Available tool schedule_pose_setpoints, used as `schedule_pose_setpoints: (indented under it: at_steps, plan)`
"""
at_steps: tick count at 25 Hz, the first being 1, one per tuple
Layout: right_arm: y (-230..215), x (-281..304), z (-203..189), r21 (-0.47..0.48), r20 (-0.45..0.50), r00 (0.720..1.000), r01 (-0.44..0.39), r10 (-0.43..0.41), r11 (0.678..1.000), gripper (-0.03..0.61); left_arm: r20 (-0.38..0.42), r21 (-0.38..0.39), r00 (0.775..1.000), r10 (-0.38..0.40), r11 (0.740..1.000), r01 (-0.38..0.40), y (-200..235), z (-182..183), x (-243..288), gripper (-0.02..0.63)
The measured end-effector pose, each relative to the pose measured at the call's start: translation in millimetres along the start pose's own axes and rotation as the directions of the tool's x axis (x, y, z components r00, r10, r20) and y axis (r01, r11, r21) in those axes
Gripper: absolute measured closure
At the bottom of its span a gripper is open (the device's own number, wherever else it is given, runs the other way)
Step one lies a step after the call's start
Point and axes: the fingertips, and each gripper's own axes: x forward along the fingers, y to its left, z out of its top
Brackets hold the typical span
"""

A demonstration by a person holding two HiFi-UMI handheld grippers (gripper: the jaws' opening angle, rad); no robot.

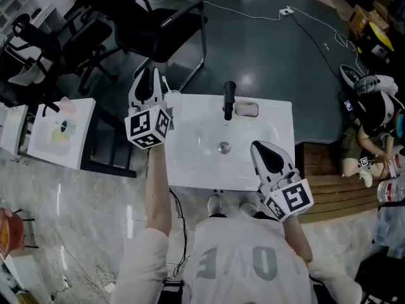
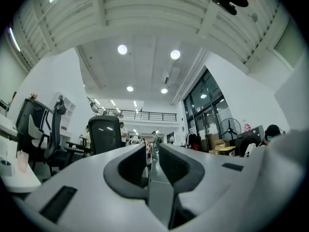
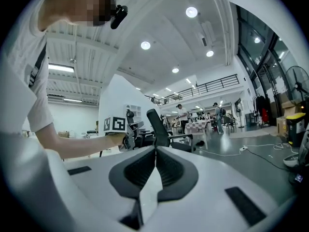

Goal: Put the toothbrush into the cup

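With the left claw (image 2: 152,151) parted by a narrow gap and the right claw (image 3: 155,151) closed, both empty above the washbasin (image 1: 190,163), and the toothbrush visible in no view, any blind reach risked a missed grasp.

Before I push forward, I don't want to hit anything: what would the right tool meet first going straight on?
Likely the black office chair, straight beyond the right tool's closed tips; nothing nearer shows in that line, though depth is hard to judge.
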Motion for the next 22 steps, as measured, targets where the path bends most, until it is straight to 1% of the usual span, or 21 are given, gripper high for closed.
schedule_pose_setpoints:
  at_steps: [4, 6, 8, 10, 12, 14, 18, 20, 22]
  plan:
    - [4.4, 9.3, 17.4, -0.042, 0.046, 0.998, -0.049, 0.051, 0.998, 0.546, 0.084, 0.078, 0.996, 0.007, 0.997, -0.013, -21.8, 55.2, -30.8, 0.552]
    - [7.8, 12.8, 23.8, -0.064, 0.062, 0.995, -0.070, 0.074, 0.996, 0.546, 0.125, 0.121, 0.992, -0.006, 0.993, -0.009, -37.5, 82.3, -49.5, 0.554]
    - [10.2, 15.4, 28.4, -0.081, 0.077, 0.992, -0.089, 0.095, 0.993, 0.546, 0.167, 0.145, 0.986, -0.024, 0.989, -0.001, -54.6, 105.4, -69.0, 0.560]
    - [11.4, 16.7, 31.3, -0.087, 0.091, 0.989, -0.105, 0.113, 0.991, 0.546, 0.187, 0.161, 0.982, -0.033, 0.987, 0.002, -71.9, 119.6, -89.6, 0.568]
    - [12.3, 17.1, 33.4, -0.084, 0.103, 0.987, -0.117, 0.125, 0.990, 0.546, 0.173, 0.171, 0.985, -0.021, 0.985, -0.009, -86.6, 122.3, -110.0, 0.575]
    - [14.0, 17.4, 35.3, -0.079, 0.114, 0.984, -0.126, 0.134, 0.989, 0.546, 0.153, 0.153, 0.988, 0.002, 0.988, -0.026, -98.1, 116.2, -129.6, 0.580]
    - [17.4, 12.7, 38.0, -0.080, 0.128, 0.980, -0.145, 0.155, 0.986, 0.546, 0.117, 0.097, 0.993, 0.028, 0.995, -0.040, -120.8, 86.0, -164.3, 0.583]
    - [16.6, 6.7, 36.5, -0.086, 0.128, 0.979, -0.150, 0.161, 0.985, 0.546, 0.085, 0.090, 0.995, 0.058, 0.994, -0.066, -128.1, 72.3, -178.1, 0.584]
    - [15.0, 0.5, 32.2, -0.088, 0.126, 0.980, -0.143, 0.153, 0.986, 0.546, 0.054, 0.090, 0.993, 0.106, 0.990, -0.110, -127.2, 62.0, -190.7, 0.586]
